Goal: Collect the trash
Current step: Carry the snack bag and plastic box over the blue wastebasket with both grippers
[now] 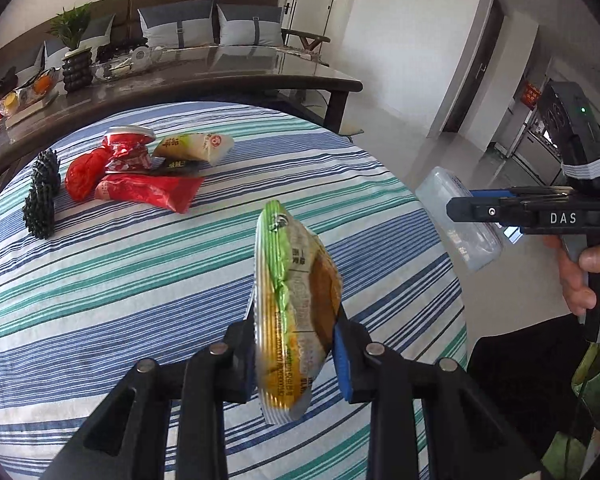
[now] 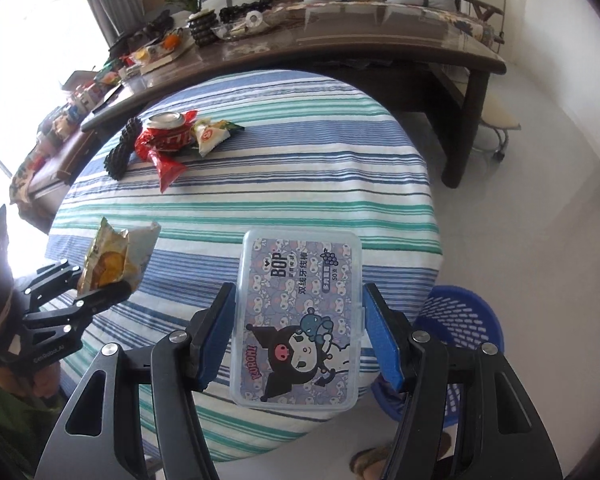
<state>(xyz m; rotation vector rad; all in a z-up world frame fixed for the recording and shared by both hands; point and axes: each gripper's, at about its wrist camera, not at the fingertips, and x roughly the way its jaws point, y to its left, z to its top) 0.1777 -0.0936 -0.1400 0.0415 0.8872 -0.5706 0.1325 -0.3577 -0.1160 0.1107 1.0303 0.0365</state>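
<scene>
My left gripper is shut on a green and yellow snack wrapper and holds it above the striped table. It also shows at the left of the right wrist view, with the wrapper in it. My right gripper is shut on a clear plastic floss-pick box with a cartoon label, held over the table's near edge. The box also shows at the right of the left wrist view. More trash lies at the table's far side: a crushed red can, red wrappers and a white-green packet.
A black spiky object lies at the left of the trash pile. A blue mesh bin stands on the floor at the table's right. A long dark table with a plant and clutter runs behind, with a sofa beyond.
</scene>
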